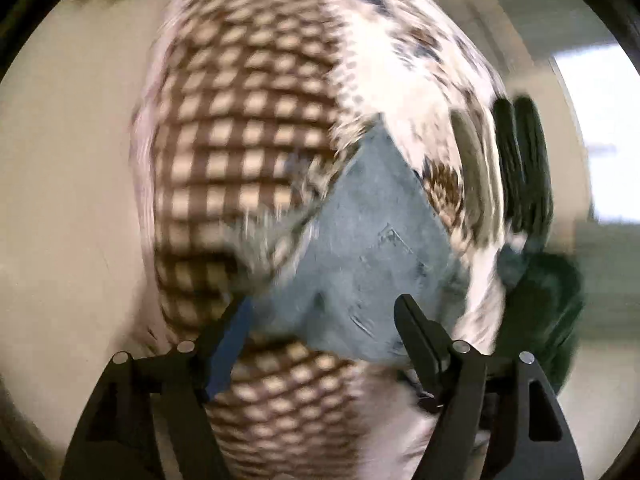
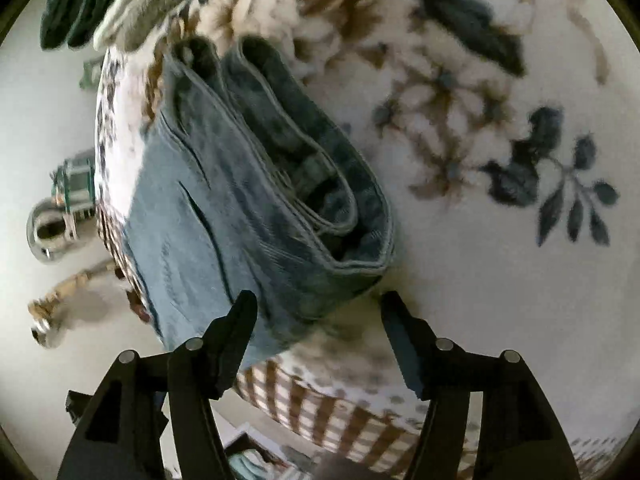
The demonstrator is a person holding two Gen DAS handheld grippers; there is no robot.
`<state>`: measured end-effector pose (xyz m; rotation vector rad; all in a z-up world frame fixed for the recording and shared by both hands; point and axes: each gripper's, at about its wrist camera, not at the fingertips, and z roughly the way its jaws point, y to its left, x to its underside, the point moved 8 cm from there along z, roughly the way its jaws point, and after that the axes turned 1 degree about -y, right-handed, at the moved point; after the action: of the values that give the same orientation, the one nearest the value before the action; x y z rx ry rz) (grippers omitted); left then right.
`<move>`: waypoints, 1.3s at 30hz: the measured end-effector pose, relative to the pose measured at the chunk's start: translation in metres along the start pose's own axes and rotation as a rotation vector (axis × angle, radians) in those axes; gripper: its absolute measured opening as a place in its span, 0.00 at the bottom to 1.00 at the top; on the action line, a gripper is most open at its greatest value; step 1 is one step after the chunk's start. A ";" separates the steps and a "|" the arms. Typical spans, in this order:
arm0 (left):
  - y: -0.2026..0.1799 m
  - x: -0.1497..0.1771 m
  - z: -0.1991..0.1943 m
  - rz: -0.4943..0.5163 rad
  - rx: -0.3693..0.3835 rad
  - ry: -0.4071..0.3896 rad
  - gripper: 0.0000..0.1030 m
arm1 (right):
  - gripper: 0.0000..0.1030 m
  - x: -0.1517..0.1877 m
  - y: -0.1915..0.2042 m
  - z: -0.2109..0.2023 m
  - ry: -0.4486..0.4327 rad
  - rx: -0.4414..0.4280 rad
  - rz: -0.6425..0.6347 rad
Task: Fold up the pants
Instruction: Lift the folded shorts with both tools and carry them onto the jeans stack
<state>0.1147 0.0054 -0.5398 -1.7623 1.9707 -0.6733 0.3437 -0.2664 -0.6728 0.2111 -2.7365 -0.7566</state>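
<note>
The pants are light blue jeans point(image 2: 240, 200), folded into a thick bundle with stacked layers showing at its end, lying on a floral and brown-checked blanket point(image 2: 500, 260). In the blurred left wrist view the jeans point(image 1: 368, 248) appear as a flat blue patch on the same blanket point(image 1: 240, 140). My left gripper point(image 1: 324, 312) is open just above the jeans, holding nothing. My right gripper point(image 2: 320, 304) is open, its fingertips hovering at the near end of the folded bundle, holding nothing.
Dark green and grey folded clothes point(image 1: 516, 160) lie at the blanket's far edge, also in the right wrist view point(image 2: 76, 4). A metal cup-like object point(image 2: 48, 232) and small items lie on the pale floor point(image 2: 36, 100) left of the blanket.
</note>
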 end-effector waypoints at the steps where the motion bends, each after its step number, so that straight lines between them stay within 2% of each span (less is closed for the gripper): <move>1: 0.004 0.012 0.012 -0.070 0.020 0.026 0.70 | 0.65 0.001 -0.001 0.005 0.006 0.001 -0.004; 3: 0.004 0.024 0.040 -0.141 0.043 0.064 0.70 | 0.65 0.000 0.001 0.012 0.002 -0.023 -0.005; 7: 0.000 0.019 0.087 -0.141 0.024 0.071 0.70 | 0.65 -0.012 0.011 0.018 -0.032 -0.123 0.014; 9: 0.007 0.011 0.098 -0.171 -0.004 0.065 0.68 | 0.65 -0.018 0.015 0.021 -0.052 -0.169 0.028; 13: 0.016 0.003 0.104 -0.267 0.010 0.056 0.67 | 0.65 -0.029 0.021 0.028 -0.084 -0.238 0.067; 14: 0.015 0.002 0.100 -0.262 0.009 0.049 0.58 | 0.58 -0.031 0.020 0.030 -0.097 -0.250 0.082; 15: 0.013 0.000 0.095 -0.241 0.012 0.026 0.46 | 0.42 -0.033 0.020 0.031 -0.111 -0.257 0.099; 16: 0.012 -0.001 0.091 -0.214 0.016 0.013 0.28 | 0.39 -0.033 0.017 0.032 -0.120 -0.262 0.119; 19: -0.003 -0.006 0.076 -0.105 0.074 -0.009 0.25 | 0.28 -0.028 0.018 0.025 -0.143 -0.309 0.146; 21: -0.013 -0.012 0.070 -0.066 0.157 -0.031 0.24 | 0.24 -0.021 0.026 0.016 -0.149 -0.337 0.127; 22: -0.019 -0.016 0.064 -0.035 0.215 -0.051 0.24 | 0.24 -0.018 0.026 0.009 -0.151 -0.354 0.118; 23: -0.027 -0.021 0.057 -0.013 0.328 -0.074 0.24 | 0.24 -0.019 0.026 0.005 -0.149 -0.370 0.114; 24: -0.031 -0.025 0.056 0.001 0.408 -0.086 0.25 | 0.24 -0.018 0.026 0.003 -0.141 -0.378 0.110; 26: -0.024 -0.028 0.068 -0.005 0.468 -0.065 0.28 | 0.24 -0.019 0.026 0.003 -0.122 -0.387 0.102; 27: -0.018 -0.028 0.076 -0.035 0.460 -0.044 0.30 | 0.25 -0.020 0.024 0.005 -0.114 -0.385 0.105; 29: 0.005 -0.024 0.095 -0.158 0.440 0.022 0.44 | 0.31 -0.023 0.020 0.011 -0.097 -0.362 0.111; 30: 0.009 -0.023 0.097 -0.188 0.441 0.027 0.51 | 0.35 -0.021 0.015 0.014 -0.083 -0.343 0.111; 31: 0.013 -0.021 0.097 -0.210 0.430 0.021 0.65 | 0.35 -0.022 0.012 0.018 -0.071 -0.330 0.119; 34: 0.014 -0.013 0.088 -0.206 0.417 -0.006 0.76 | 0.42 -0.021 0.005 0.024 -0.054 -0.333 0.140; 35: 0.012 -0.011 0.088 -0.204 0.407 -0.008 0.82 | 0.44 -0.021 0.004 0.025 -0.053 -0.336 0.141; 37: 0.002 -0.012 0.091 -0.204 0.399 -0.020 0.88 | 0.46 -0.021 0.004 0.026 -0.055 -0.345 0.145; 39: 0.001 -0.014 0.098 -0.204 0.356 -0.026 0.88 | 0.50 -0.022 0.006 0.027 -0.058 -0.350 0.147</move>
<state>0.1737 0.0117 -0.6189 -1.7473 1.5489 -0.9945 0.3550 -0.2438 -0.6973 -0.0880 -2.5793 -1.1933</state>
